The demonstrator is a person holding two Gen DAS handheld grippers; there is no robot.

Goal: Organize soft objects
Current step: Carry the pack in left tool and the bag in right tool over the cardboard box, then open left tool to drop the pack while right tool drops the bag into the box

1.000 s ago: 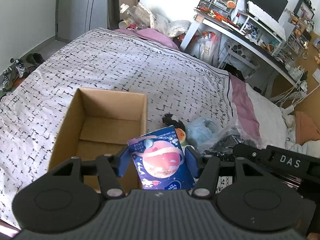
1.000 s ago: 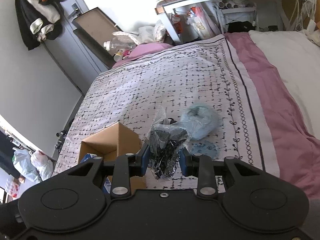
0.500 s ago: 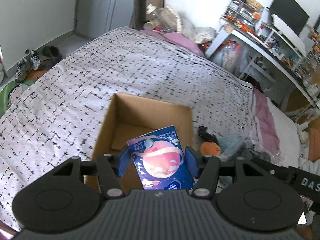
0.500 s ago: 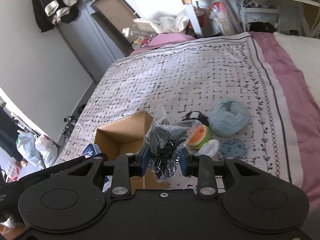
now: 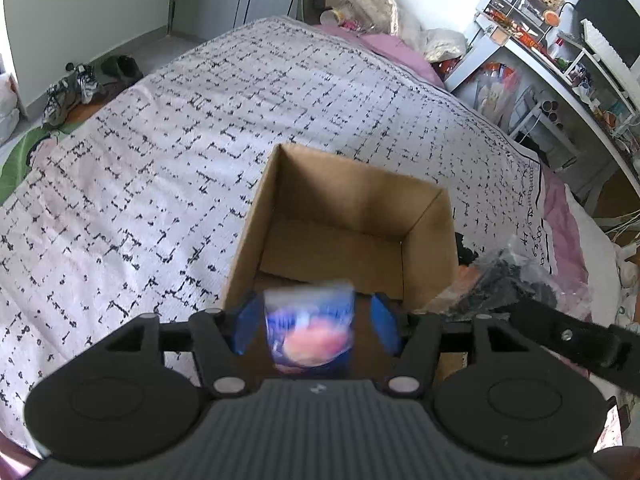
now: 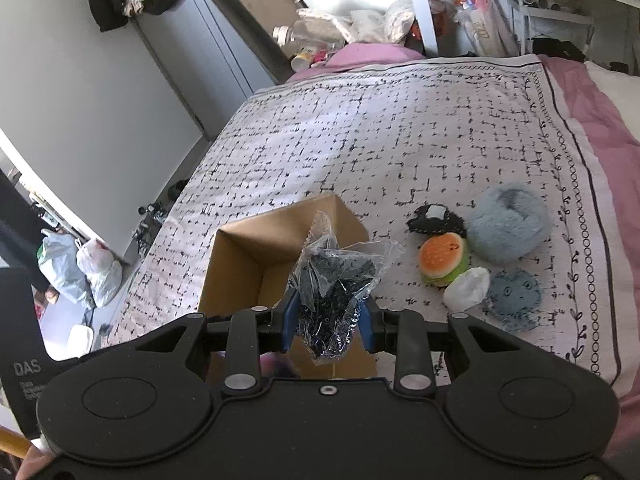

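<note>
Left gripper (image 5: 314,326) sits right over the near edge of the cardboard box (image 5: 428,252), and its jaws are opening: there's clear daylight between each blue pad and the blue packet (image 5: 310,330), which shows as a blur with a pink blob on it, loose between the fingers and over the mouth of the box. The box stands open-topped on the patterned bedspread (image 5: 160,168), and what shows of its floor is bare. Over to the right gripper (image 6: 328,322): jaws narrow, pads pressed in on a crinkled clear bag of dark stuff (image 6: 334,284) that sticks up toward twelve o'clock from the fingers, held above the box's near right corner (image 6: 248,256). From this gripper the box lies at about eleven o'clock. Out at two o'clock on the bedspread (image 6: 400,140) there's a little cluster: a burger-shaped plush (image 6: 444,258), a black plush (image 6: 436,220) touching it on its far side, a fluffy pale-blue ball (image 6: 506,228) just beside both, a white crumpled lump (image 6: 468,288) against the burger's near side, and a flat blue fuzzy piece (image 6: 514,298) next to that.
</note>
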